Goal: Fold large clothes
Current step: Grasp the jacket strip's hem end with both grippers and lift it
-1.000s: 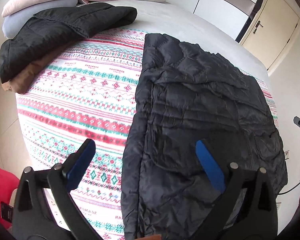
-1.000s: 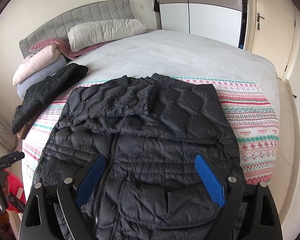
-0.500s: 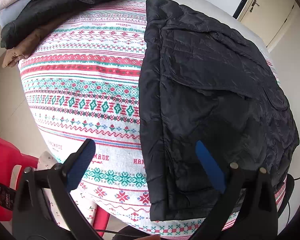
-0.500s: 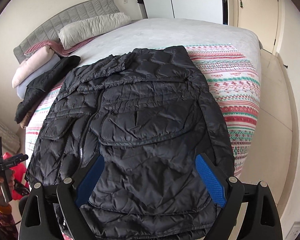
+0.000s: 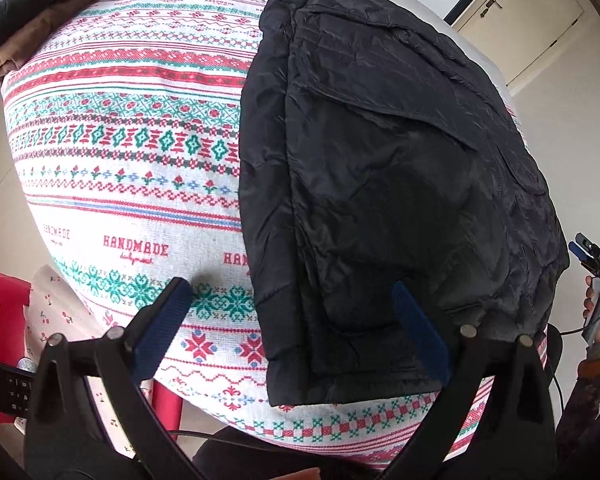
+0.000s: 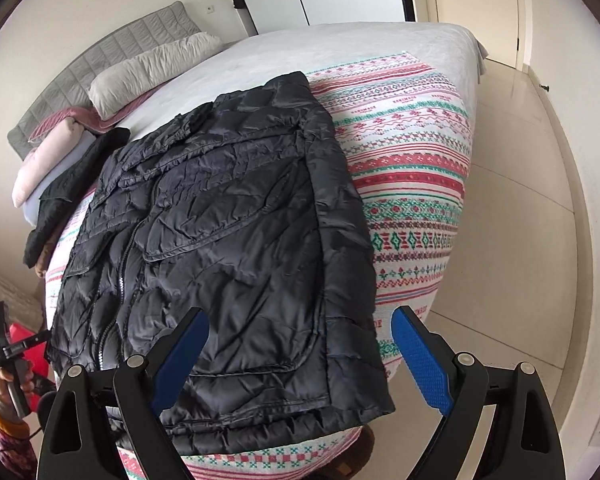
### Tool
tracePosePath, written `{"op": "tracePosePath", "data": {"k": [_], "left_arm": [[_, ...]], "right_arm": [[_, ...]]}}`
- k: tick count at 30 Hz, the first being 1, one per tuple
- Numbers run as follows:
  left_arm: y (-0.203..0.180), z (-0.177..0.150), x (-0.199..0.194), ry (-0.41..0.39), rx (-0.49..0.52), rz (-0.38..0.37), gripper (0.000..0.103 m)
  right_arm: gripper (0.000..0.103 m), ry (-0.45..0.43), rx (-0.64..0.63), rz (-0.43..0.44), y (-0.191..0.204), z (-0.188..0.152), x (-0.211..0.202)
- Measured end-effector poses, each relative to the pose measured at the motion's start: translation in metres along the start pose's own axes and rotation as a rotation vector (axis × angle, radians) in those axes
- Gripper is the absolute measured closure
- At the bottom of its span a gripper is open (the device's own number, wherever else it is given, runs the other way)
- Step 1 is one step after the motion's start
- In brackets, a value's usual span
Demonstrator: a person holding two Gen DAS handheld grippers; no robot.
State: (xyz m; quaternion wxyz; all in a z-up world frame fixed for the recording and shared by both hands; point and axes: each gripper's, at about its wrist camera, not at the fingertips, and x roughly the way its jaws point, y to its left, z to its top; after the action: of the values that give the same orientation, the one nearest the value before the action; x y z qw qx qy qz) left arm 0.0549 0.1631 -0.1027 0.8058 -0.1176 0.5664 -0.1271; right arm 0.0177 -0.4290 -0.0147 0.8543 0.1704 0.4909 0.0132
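A black quilted jacket (image 5: 380,160) lies flat on the patterned blanket (image 5: 132,140), sleeves folded in, hem at the near bed edge. It also shows in the right wrist view (image 6: 228,248), zipper on the left. My left gripper (image 5: 292,320) is open and empty, hovering above the jacket's left hem corner. My right gripper (image 6: 300,352) is open and empty, hovering above the jacket's right hem corner. The other gripper shows at each view's edge: right one (image 5: 592,256), left one (image 6: 12,352).
A folded dark garment (image 6: 72,188) and a brown one lie at the blanket's far left. Pillows (image 6: 152,68) and headboard stand at the back. A red stool (image 5: 0,296) stands left of the bed. Tiled floor (image 6: 520,200) and a door are on the right.
Both grippers have pulled back and tilted down toward the near bed edge. The left view swung left, the right view swung right. The jacket has not moved. Both stayed open.
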Motion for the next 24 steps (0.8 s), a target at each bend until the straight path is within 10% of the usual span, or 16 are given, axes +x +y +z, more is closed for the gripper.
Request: {"op": "tracePosePath", "data": {"k": [8, 18, 24], "left_arm": [[-0.01, -0.005, 0.01, 0.024, 0.043, 0.029, 0.003], [0.004, 0.01, 0.013, -0.002, 0.011, -0.121, 0.004], [-0.001, 0.004, 0.018, 0.058, -0.007, -0.291, 0.04]], "right_arm": [[0.009, 0.044, 0.084, 0.094, -0.035, -0.006, 0.018], [0.01, 0.05, 0.119, 0.165, -0.036, -0.013, 0.036], [0.029, 0.06, 0.098, 0.155, -0.021, -0.013, 0.045]]}}
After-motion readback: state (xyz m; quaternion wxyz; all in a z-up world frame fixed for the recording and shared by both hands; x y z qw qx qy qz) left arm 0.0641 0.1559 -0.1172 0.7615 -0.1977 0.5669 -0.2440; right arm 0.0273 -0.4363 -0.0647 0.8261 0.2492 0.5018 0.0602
